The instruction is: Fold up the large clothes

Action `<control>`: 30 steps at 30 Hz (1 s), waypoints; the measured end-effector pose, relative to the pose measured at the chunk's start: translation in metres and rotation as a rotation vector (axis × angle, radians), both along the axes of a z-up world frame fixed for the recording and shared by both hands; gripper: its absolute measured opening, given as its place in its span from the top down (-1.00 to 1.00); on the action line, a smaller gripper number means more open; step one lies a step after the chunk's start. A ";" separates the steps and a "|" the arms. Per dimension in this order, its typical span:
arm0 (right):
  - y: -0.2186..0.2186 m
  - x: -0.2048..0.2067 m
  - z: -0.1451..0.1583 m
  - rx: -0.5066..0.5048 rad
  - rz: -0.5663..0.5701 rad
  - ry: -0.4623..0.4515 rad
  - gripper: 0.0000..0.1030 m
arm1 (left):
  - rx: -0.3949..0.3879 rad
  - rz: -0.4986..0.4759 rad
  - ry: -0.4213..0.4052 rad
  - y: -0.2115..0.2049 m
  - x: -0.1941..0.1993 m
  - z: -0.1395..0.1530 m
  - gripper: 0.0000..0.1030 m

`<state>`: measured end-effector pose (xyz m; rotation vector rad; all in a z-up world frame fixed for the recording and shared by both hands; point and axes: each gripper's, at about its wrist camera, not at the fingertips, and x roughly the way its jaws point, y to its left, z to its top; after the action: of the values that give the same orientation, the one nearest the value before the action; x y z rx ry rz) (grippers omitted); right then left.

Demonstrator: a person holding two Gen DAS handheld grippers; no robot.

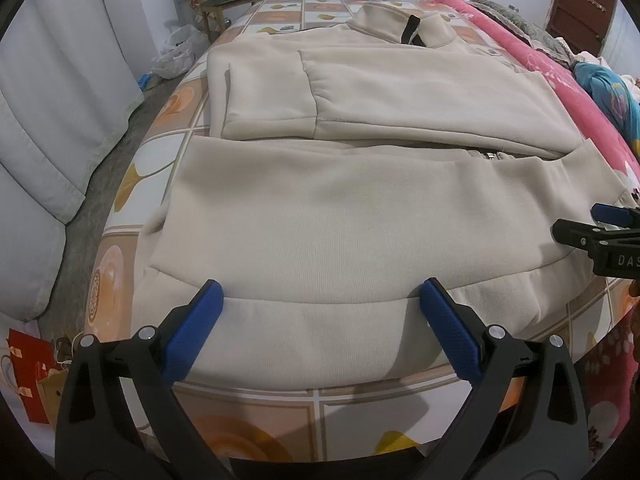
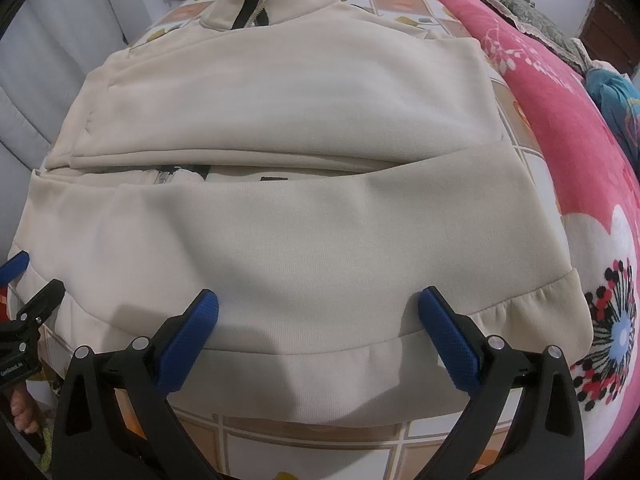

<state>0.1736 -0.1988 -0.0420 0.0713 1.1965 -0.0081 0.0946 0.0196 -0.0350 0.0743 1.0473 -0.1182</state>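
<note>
1. The jacket [image 1: 360, 208], a cream zip-up, lies flat on the tiled-pattern sheet [image 1: 248, 424] of the bed and fills the middle of both wrist views, collar [image 1: 400, 24] toward the top of the frame and ribbed hem toward me at the bottom.
2. Both sleeves are folded across the chest, one above the other, with a strip of zipper [image 2: 172, 178] showing in the gap between them.
3. My left gripper [image 1: 320, 320] has its blue pads spread wide, one at lower left and one at lower right of its view, with nothing held; the tips sit over the hem band.
4. My right gripper [image 2: 318, 328] is likewise spread wide and holds nothing, its tips over the hem further along.
5. A pink floral blanket [image 2: 560, 128] runs down the right side of the frame, just beside the jacket.
6. Containers: a white plastic bag [image 1: 178, 50] on the floor at upper left, and a red paper bag [image 1: 30, 380] at lower left; I cannot tell what either holds.
</note>
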 end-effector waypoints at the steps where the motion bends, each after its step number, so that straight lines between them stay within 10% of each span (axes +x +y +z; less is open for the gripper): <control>1: 0.000 0.000 0.000 0.000 0.001 0.000 -0.88 | 0.000 -0.001 0.001 0.000 0.000 0.000 -0.86; 30: 0.001 -0.001 0.003 0.000 -0.009 -0.008 -0.88 | 0.005 -0.029 0.001 0.001 -0.002 0.000 -0.86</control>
<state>0.1723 -0.1975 -0.0393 0.0767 1.1886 -0.0154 0.0923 0.0207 -0.0355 0.0937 1.0477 -0.1415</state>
